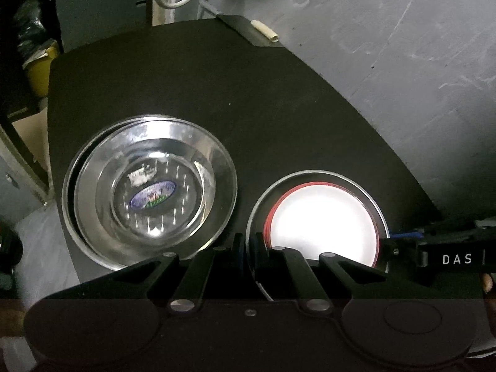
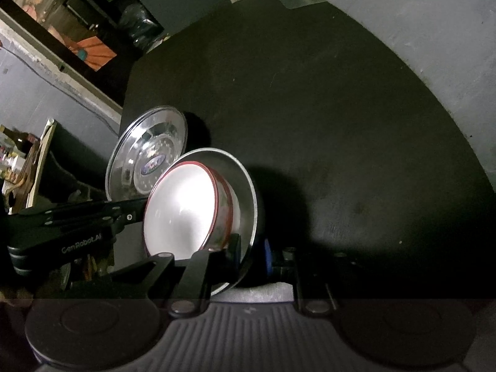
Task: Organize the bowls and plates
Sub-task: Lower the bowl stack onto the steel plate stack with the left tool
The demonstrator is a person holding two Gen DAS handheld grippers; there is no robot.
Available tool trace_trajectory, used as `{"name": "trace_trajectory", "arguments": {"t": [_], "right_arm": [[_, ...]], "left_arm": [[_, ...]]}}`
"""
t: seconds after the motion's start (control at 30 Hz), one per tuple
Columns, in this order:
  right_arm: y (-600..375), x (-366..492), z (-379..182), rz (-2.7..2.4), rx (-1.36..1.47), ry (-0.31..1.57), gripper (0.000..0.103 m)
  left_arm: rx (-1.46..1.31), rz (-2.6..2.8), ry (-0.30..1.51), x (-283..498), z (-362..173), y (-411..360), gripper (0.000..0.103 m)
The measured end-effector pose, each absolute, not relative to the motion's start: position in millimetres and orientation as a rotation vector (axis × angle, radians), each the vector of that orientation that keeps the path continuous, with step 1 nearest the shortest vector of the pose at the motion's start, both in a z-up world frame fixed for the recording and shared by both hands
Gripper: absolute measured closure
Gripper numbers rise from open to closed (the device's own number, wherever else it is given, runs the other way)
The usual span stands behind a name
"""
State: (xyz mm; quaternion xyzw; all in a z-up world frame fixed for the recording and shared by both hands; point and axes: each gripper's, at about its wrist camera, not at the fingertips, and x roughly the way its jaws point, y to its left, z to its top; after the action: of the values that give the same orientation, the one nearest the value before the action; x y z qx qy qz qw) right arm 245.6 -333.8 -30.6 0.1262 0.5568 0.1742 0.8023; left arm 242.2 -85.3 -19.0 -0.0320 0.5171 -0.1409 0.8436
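Left wrist view looks steeply down past a pair of black gripper fingers at a dark round tabletop. Nearest the lens, the left gripper has its jaws drawn together on the near-left rim of a steel bowl, which holds a white bowl with a red rim nested inside it. At the right edge of the same bowl the right gripper reaches in from the side; in the right wrist view its jaws are clenched across the steel bowl's near wall, one finger inside and one outside. So both grippers clasp the same nested pair from opposite sides of its rim, and the pair appears tilted and perhaps lifted off the table, though contact underneath cannot be seen. Just beyond and to the left, close beside the held pair but not clearly touching it, sits a stack of steel plates, the top one carrying an oval blue sticker at its centre. That stack lies on the left gripper's side, so that hand is the nearer one to it. Farther back the tabletop is bare up to a small pale tube at its far edge, with grey floor behind
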Motion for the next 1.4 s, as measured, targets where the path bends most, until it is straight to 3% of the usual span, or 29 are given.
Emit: {"name": "trace_trajectory", "arguments": {"t": [1.4], "right_arm": [[-309,283,-1,0.469,0.202,1.105,0.085]], "left_arm": [[-0.115,-0.198,0.964,264,9,-53,0.100]]}}
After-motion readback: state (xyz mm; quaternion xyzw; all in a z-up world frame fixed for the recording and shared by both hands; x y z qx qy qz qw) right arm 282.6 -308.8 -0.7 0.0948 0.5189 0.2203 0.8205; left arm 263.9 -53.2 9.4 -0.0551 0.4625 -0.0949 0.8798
